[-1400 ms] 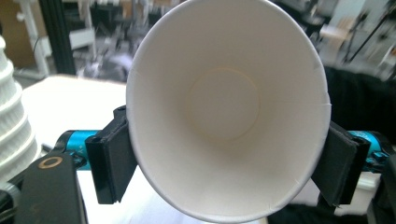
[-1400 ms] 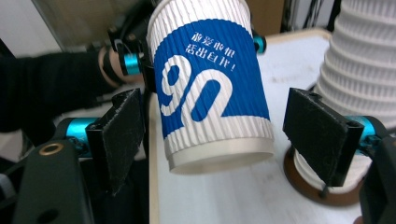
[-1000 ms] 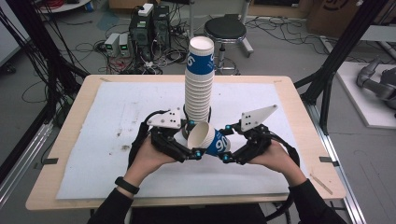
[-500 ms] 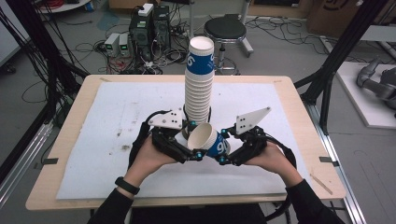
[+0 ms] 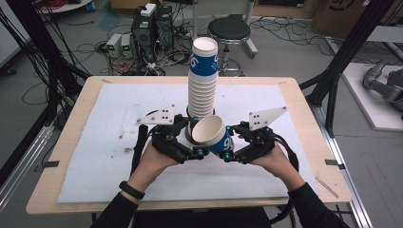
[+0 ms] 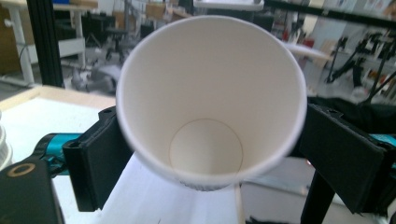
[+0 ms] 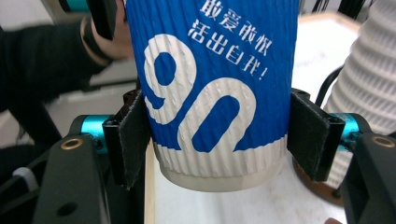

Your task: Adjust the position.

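Now, cup stack: a tall stack of paper cups [image 5: 203, 78] stands upright on the white sheet [image 5: 95, 137] of the bench [image 5: 62, 102], just beyond both hands, crowding the far side of the held cup.
Beyond the bench: a round stool [image 5: 230, 29] and boxes with cables on the floor.
Cup: a single blue-and-white cup [image 5: 212, 135] is held above the bench, near the middle, tipped on its side with its mouth facing left and up.
Right gripper [image 5: 232, 151]: its fingers are clenched on the cup's ribbed wall near the bottom, one on each side, having just closed further.
Left gripper [image 5: 192, 145]: its fingers flank the rim, having just opened; the right one stands clear, and I cannot tell whether the left one touches.
Left gripper view: the cup's white inside [image 6: 206, 93] down to its round bottom.
Right gripper view: the blue print on the cup [image 7: 210, 88], and the stack [image 7: 369, 88] close at the right.
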### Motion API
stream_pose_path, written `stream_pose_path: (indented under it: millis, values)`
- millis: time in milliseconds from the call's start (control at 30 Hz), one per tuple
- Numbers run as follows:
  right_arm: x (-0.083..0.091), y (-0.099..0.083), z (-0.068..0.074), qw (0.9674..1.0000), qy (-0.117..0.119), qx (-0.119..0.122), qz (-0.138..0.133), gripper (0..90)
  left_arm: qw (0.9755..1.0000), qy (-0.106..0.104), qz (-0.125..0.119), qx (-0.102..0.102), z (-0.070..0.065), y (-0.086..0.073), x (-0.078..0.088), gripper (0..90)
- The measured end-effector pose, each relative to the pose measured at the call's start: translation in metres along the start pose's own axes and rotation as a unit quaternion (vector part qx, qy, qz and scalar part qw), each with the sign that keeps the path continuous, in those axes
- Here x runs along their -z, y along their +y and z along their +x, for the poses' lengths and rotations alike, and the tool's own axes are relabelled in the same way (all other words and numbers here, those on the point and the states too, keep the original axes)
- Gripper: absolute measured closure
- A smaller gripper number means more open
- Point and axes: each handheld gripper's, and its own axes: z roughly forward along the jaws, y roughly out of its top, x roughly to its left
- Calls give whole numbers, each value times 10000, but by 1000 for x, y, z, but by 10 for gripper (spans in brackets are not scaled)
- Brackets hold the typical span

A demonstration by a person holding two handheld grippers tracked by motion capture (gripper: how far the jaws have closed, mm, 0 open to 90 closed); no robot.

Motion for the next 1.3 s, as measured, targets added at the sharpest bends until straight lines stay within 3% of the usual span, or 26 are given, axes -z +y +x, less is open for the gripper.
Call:
stream_pose_path:
  millis: [200, 633, 1067, 1300]
  values:
    - [2, 0, 1, 9996, 54, -43, -280, 292, 9996, -30, -262, 135, 1, -2, -1, 106]
    - [-9, -1, 5, 9992, 101, -12, -392, 292, 9980, -125, -553, 292, 1, -1, -1, 108]
    - [-13, -3, 5, 9990, 149, -24, -411, 291, 9975, -178, -613, 298, 1, -2, -2, 116]
    - [-14, -3, 6, 9988, 180, -57, -463, 292, 9975, -202, -656, 185, 0, -1, -1, 197]
